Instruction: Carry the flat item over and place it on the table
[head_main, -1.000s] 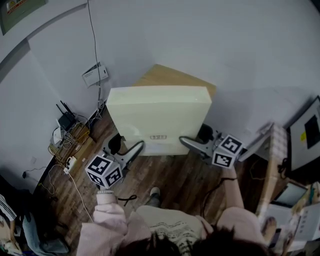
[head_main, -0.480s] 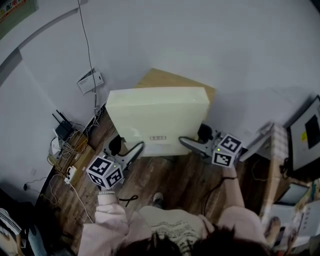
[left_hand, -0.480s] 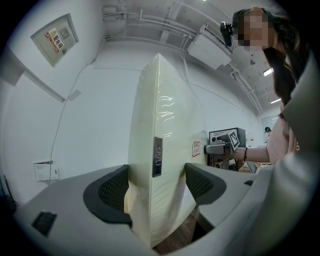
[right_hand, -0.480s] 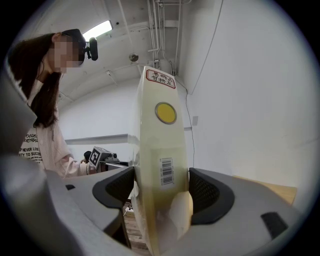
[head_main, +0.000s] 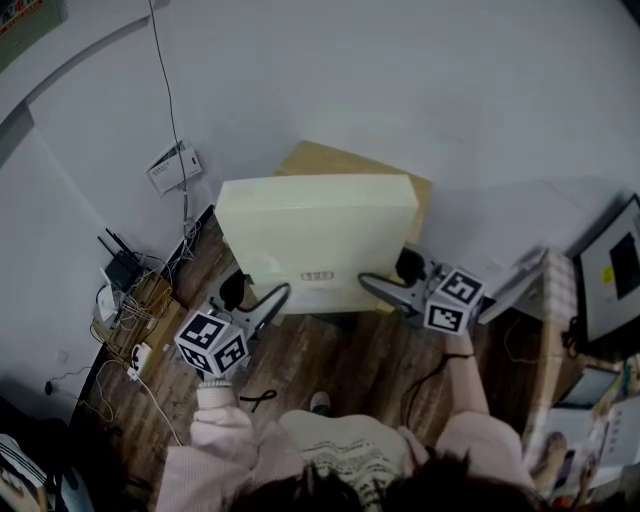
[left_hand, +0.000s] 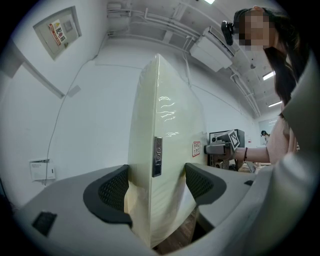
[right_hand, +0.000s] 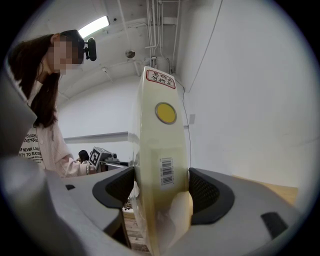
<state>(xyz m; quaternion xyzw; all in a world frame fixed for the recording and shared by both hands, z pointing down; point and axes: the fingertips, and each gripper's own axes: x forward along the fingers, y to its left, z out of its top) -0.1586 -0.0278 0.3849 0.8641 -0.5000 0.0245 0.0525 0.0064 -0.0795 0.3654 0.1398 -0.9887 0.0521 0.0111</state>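
A flat cream-coloured box (head_main: 316, 236), wrapped in clear film, is held up in the air by both grippers, one at each near corner. My left gripper (head_main: 268, 296) is shut on its left edge; the left gripper view has the box (left_hand: 161, 155) standing on edge between the dark pads (left_hand: 113, 188). My right gripper (head_main: 375, 286) is shut on its right edge, where the box (right_hand: 161, 150) carries a barcode and a yellow round sticker between the pads (right_hand: 202, 191). A wooden table (head_main: 330, 162) in the room's corner lies just beyond and partly under the box.
White walls meet behind the table. A router and tangled cables (head_main: 128, 285) lie on the wooden floor (head_main: 340, 355) at the left, with a wall box (head_main: 172, 166) above. A desk with a monitor (head_main: 610, 270) stands at the right.
The box and both grippers have kept their hold. The view has shifted slightly, so that more of the wooden table shows behind the box.
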